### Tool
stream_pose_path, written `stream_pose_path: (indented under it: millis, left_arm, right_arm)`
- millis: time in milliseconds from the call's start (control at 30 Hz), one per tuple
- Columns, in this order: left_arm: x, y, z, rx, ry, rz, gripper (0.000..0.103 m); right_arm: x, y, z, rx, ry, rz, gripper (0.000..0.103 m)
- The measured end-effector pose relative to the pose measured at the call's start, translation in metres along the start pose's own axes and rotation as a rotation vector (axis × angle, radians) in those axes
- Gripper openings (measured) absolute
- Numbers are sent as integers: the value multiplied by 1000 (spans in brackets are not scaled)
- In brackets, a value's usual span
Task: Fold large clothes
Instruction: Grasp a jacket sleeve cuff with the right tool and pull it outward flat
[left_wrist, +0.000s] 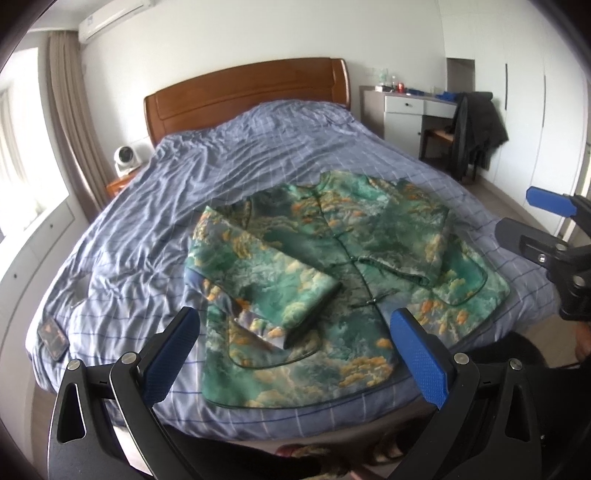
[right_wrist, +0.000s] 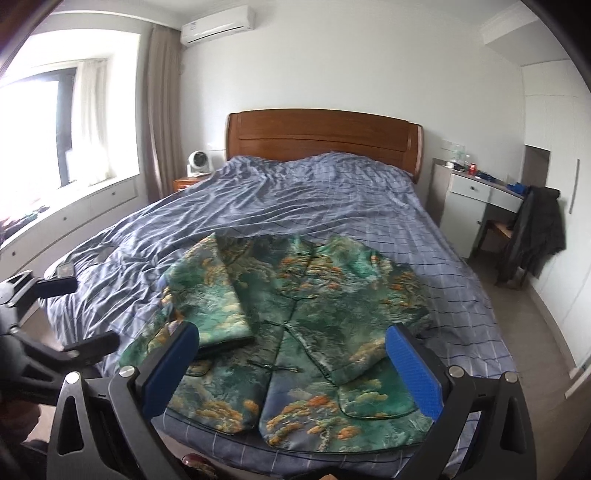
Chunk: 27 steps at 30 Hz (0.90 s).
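Observation:
A green jacket (left_wrist: 332, 266) with orange cloud patterns lies flat, front up, near the foot of the bed (left_wrist: 207, 177), both sleeves folded in across its chest. My left gripper (left_wrist: 295, 350) hovers open above the jacket's hem, holding nothing. The right gripper (left_wrist: 546, 221) shows at the right edge of the left wrist view. In the right wrist view the jacket (right_wrist: 295, 325) spreads below my right gripper (right_wrist: 295, 365), which is open and empty above the hem. The left gripper (right_wrist: 70, 314) shows at the left there.
A dark phone (left_wrist: 53, 338) lies on the blue checked bedspread at the bed's left corner. A wooden headboard (right_wrist: 321, 136) stands at the far end. A white desk (right_wrist: 476, 195) and a chair with a dark coat (right_wrist: 535, 236) stand on the right; a small fan (right_wrist: 197, 162) sits on the nightstand.

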<state>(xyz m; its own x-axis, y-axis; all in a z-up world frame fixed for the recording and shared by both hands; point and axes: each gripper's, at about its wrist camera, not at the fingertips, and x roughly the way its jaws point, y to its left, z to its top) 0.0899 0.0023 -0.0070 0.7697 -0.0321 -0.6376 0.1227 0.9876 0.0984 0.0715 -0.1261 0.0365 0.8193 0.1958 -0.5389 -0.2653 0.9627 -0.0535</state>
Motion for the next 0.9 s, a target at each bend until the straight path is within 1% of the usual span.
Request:
stream_pose_path:
  millis: [100, 167, 233, 267, 333, 367, 433, 533, 600, 633, 667, 767, 833, 900]
  left_arm:
    - [2, 0, -3, -8, 7, -1, 103]
    - [6, 1, -5, -19, 19, 3, 103]
    - [9, 2, -7, -24, 27, 7, 103]
    - [10, 2, -8, -25, 31, 11, 103]
    - [12, 5, -11, -30, 39, 21, 103]
    - [13, 7, -12, -34, 41, 25, 103]
    - [15, 14, -16, -47, 48, 36, 103]
    - [21, 23, -22, -70, 74, 53, 103]
    - [26, 28, -26, -89, 93, 62, 103]
    - [27, 29, -27, -97, 99, 64, 103]
    - [27, 29, -29, -102, 104, 65, 103]
    - [27, 26, -31, -105, 115, 68, 103]
    - [25, 24, -31, -91, 118, 78, 103]
    - [22, 23, -31, -79, 114, 93, 103]
  right_arm:
    - [0, 0, 0, -10, -11, 25, 103]
    - [-2, 0, 0, -19, -42, 52, 103]
    - [-3, 0, -1, -28, -72, 97, 103]
    - [-1, 0, -2, -30, -69, 117, 103]
    - [9, 1, -5, -56, -24, 144, 103]
    - [15, -1, -6, -75, 1, 137, 103]
    - [29, -12, -7, -111, 52, 83, 103]
    - [61, -45, -11, -136, 147, -9, 103]
    - [86, -64, -21, -169, 199, -78, 103]
    - [100, -68, -26, -191, 232, -78, 103]
    - [114, -69, -33, -212, 267, -51, 103]
    - [157, -60, -53, -284, 341, 58, 102]
    - [187, -47, -66, -357, 365, 74, 102]
    - [215, -41, -76, -395, 380, 58, 102]
